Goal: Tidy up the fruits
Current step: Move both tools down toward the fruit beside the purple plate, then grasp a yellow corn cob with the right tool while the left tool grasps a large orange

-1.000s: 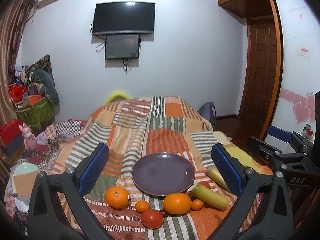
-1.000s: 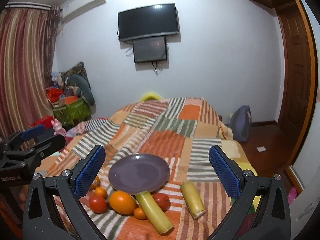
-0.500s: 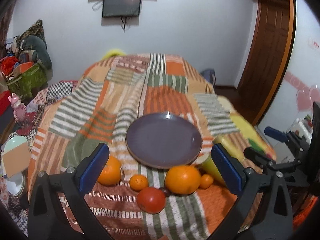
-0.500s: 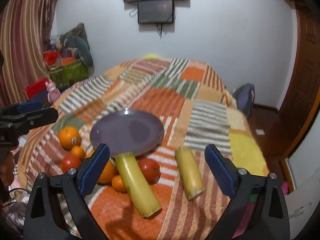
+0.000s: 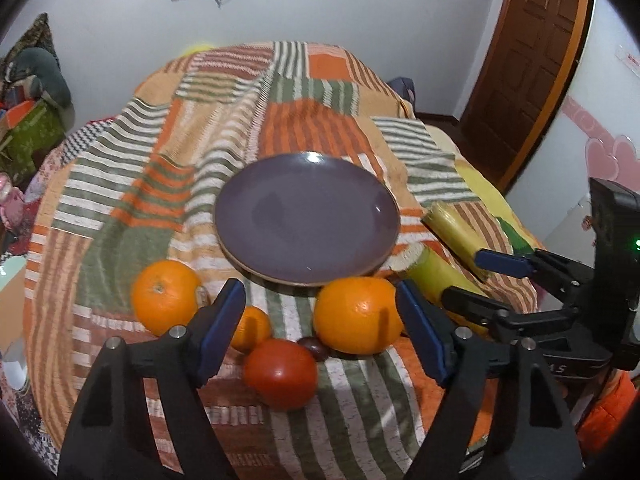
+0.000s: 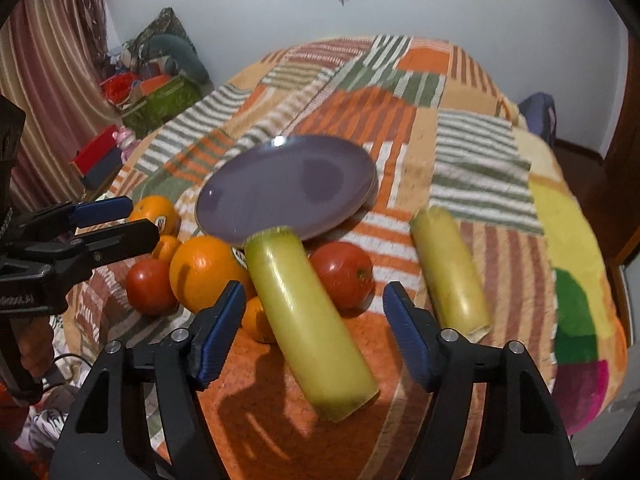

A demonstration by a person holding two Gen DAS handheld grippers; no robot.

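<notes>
Left tongs (image 5: 320, 318): released, my jaws stood wide above the near fruit, grasping nothing.
Right tongs (image 6: 314, 316): released too, jaws either side of the near yellow-green stalk (image 6: 308, 320), not touching it.
Plate (image 5: 306, 216): purple, on the striped blanket (image 5: 280, 120), nothing on it.
Fruit: big orange (image 5: 358, 314) at plate's near rim; tomato (image 5: 280, 372) nearer; small orange (image 5: 250, 328) and second big orange (image 5: 166, 302) to the left.
Second stalk (image 6: 450, 272): right, apart.

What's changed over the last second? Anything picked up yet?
Nothing picked up. Both grippers tilted down and closed in on the fruit: the left gripper now hangs open over the big orange, the right gripper open astride the near yellow-green stalk. The purple plate stays empty; no fruit has shifted.
</notes>
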